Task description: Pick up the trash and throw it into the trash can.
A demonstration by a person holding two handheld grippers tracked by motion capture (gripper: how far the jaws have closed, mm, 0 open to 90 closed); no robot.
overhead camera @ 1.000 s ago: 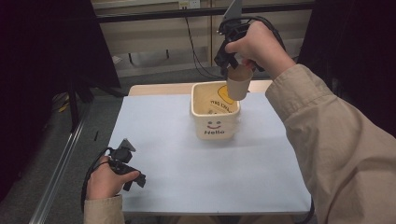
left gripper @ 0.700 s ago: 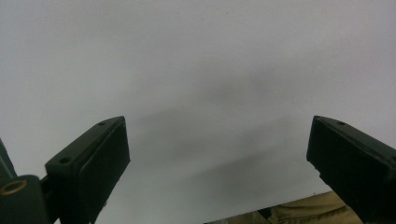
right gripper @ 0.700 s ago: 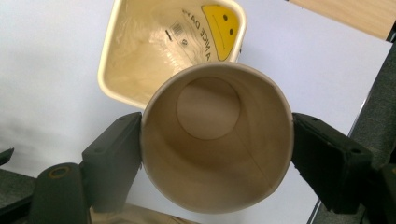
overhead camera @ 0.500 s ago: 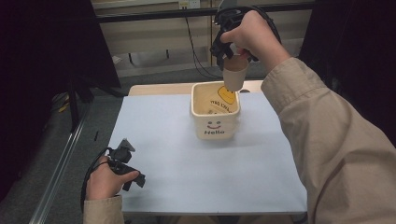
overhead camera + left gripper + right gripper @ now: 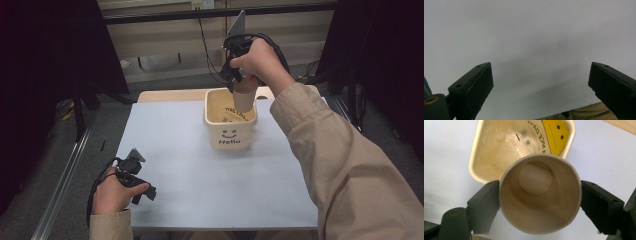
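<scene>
Pale blue table [image 5: 190, 165]: right gripper [image 5: 540, 202], jaws just easing, pads apparently touching cup [image 5: 539, 195], lowers it into bin [image 5: 216, 125]; next, release. Left gripper [image 5: 541, 82] open, empty

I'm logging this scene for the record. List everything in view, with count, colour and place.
paper cup: one, tan, upright and empty, clamped by the right claw over the bin's far right corner
bin: one, cream, square, smiley face and "Hello" on its front, on the sheet's far middle
sheet: one, pale blue-white, covering the table
table: one, light wood, edge showing beyond the sheet
left claw: one, black, jaws apart over bare sheet at the near left
right claw: one, black, pressing the cup's sides
sleeves: two, beige
</scene>
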